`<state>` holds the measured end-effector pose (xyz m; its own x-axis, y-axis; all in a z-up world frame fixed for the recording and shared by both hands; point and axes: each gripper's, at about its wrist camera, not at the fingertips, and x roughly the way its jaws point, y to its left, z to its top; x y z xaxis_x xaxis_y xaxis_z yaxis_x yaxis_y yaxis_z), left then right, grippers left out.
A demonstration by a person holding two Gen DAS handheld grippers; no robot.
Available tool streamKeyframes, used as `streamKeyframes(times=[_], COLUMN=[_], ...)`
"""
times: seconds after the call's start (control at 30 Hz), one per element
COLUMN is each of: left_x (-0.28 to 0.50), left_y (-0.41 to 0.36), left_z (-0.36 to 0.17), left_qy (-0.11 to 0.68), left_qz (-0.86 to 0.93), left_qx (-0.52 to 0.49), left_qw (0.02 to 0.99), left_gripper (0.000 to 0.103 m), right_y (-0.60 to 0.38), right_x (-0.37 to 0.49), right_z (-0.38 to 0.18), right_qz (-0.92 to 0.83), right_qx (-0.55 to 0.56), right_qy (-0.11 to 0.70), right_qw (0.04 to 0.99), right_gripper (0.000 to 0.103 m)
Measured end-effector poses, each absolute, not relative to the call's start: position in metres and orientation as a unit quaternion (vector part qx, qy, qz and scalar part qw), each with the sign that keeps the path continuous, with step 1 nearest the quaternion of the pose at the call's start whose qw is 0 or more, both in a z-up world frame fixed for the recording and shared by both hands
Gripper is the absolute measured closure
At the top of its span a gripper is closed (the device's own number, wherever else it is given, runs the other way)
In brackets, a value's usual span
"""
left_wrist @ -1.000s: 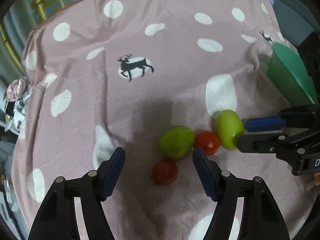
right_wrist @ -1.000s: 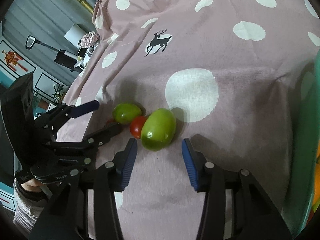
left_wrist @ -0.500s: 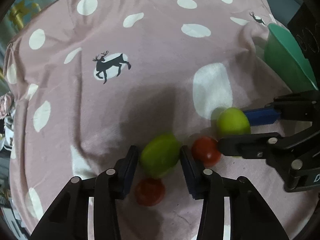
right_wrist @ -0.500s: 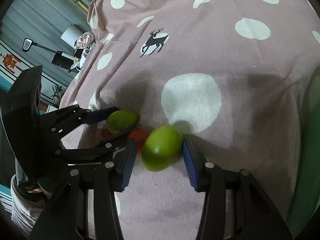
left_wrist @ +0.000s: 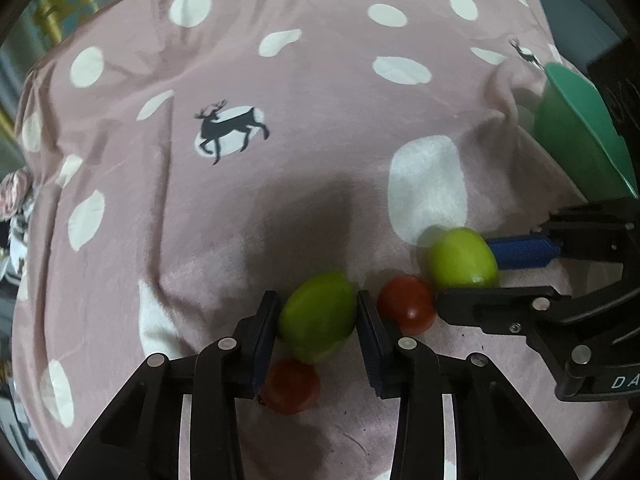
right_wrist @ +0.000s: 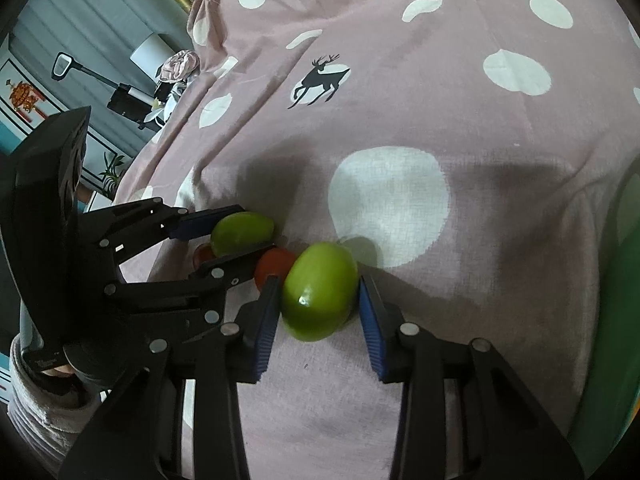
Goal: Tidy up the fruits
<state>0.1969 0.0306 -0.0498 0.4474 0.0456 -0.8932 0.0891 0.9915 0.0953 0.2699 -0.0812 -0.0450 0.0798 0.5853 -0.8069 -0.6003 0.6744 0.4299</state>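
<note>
**Both grippers close on green fruit**

Since a second ago both grippers have pinched shut. Left gripper [left_wrist: 316, 322] squeezes one green fruit [left_wrist: 318, 316], raised over a red tomato [left_wrist: 291, 386]; right gripper [right_wrist: 318, 300] clamps another green fruit [right_wrist: 319, 296]. Next, probably: carry both to the green bowl [left_wrist: 580, 136] (far right).

Large green oval fruit [right_wrist: 319, 291] gripped between the blue pads of the right gripper [right_wrist: 319, 312]; smaller green fruit [right_wrist: 241, 233] clamped by the left gripper [right_wrist: 236, 232] over pink dotted cloth [right_wrist: 400, 80]
</note>
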Motion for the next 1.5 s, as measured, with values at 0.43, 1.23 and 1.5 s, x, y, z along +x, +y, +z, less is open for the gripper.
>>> streamKeyframes(times=[0.43,1.23,1.5], left_x=[0.155,0.075,0.062], left_y=[0.028,-0.037,-0.048], left_z=[-0.008,0.016,0.025], left_qy=[0.468,0.417,0.401], left_qz=[-0.017,0.013,0.033], left_qx=[-0.029,-0.058,-0.055], left_qw=[0.883,0.907,0.914], left_gripper=[0.064,0.064,0.064], right_y=[-0.118,-0.179,-0.184], right_x=[0.248,0.181,0.166], right_z=[-0.023,0.008,0.019], right_qz=[0.424,0.439,0.449], right_qx=[0.030,0.001,-0.010], right_qy=[0.525,0.481,0.462], right_qw=[0.738,0.759,0.765], right_gripper=[0.064,0.064,0.064])
